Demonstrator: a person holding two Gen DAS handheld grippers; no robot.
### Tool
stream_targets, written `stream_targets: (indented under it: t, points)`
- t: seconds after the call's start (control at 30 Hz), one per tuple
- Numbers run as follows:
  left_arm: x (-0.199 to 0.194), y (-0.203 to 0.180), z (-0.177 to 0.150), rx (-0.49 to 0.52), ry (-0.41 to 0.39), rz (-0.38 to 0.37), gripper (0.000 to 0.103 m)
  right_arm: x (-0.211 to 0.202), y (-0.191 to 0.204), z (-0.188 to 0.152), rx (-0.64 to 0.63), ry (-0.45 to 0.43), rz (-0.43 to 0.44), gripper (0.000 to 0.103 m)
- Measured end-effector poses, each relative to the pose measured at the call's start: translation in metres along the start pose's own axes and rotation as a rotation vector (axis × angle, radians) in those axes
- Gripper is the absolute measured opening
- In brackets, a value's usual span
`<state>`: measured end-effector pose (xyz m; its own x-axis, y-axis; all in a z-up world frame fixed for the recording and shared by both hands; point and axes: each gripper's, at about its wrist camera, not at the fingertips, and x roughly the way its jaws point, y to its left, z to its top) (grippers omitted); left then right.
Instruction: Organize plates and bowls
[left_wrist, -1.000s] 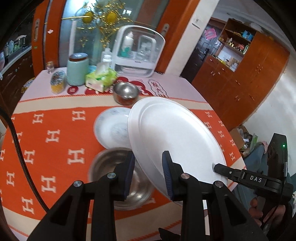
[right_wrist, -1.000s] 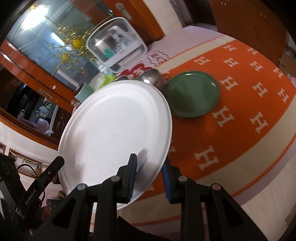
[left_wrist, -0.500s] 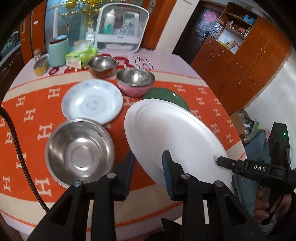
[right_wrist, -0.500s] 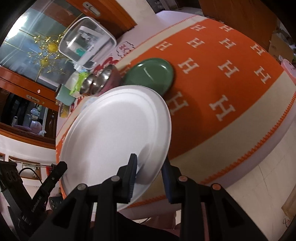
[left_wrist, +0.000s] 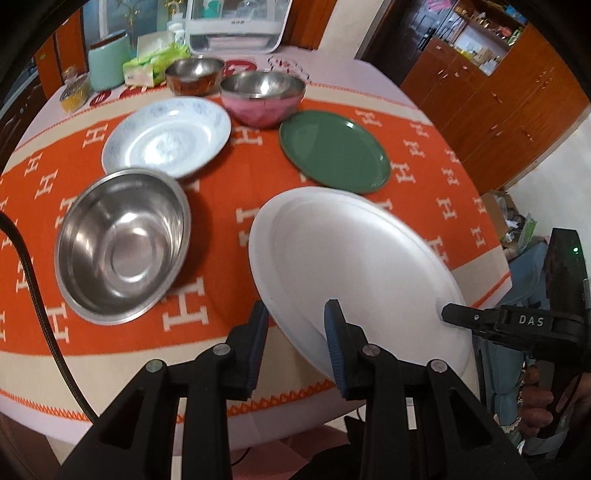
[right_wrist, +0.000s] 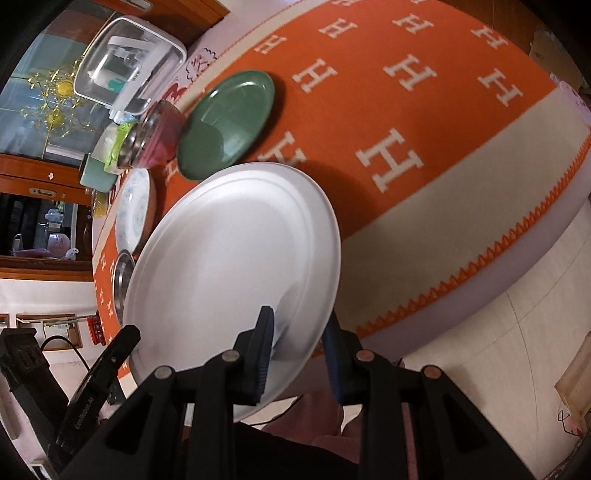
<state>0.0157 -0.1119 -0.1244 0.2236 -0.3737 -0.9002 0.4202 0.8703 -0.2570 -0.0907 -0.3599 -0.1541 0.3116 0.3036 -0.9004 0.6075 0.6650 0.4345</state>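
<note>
Above the near edge of the table (left_wrist: 122, 373), I have the white plate (left_wrist: 354, 258) held tilted and clear of the cloth, my left gripper (left_wrist: 293, 339) clamped on its near rim and my right gripper (right_wrist: 299, 345) clamped on the opposite rim. My worry is uneven pull: if either hand twists or drifts, the smooth rim could slide out of the pads and drop to the tiled floor (right_wrist: 517, 354). Lowering carelessly could also clip the green plate (left_wrist: 334, 151) or steel bowl (left_wrist: 122, 243). Underneath is an orange H-patterned tablecloth (left_wrist: 221, 192); wooden cabinets (left_wrist: 517, 85) line the room.
</note>
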Motion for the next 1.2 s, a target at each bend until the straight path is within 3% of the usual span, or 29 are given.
stream_targets:
  t: [0.27, 0.7, 0.93, 1.13, 1.2]
  points:
    - [0.019, 0.008, -0.007, -0.066, 0.080, 0.058, 0.029, 0.015, 0.002, 0.003, -0.062, 0.055, -0.007, 0.026]
    - [0.051, 0.009, -0.009, -0.040, 0.165, 0.152, 0.030, 0.036, 0.016, 0.004, -0.199, 0.050, -0.115, 0.028]
    - [0.061, 0.012, -0.016, -0.016, 0.171, 0.181, 0.034, 0.043, 0.016, 0.000, -0.236, 0.012, -0.129, 0.028]
    - [0.063, 0.008, -0.022, 0.028, 0.156, 0.167, 0.043, 0.048, 0.010, -0.005, -0.224, -0.010, -0.132, 0.030]
    - [0.063, 0.008, -0.022, 0.027, 0.160, 0.184, 0.047, 0.048, 0.010, -0.005, -0.221, -0.018, -0.142, 0.035]
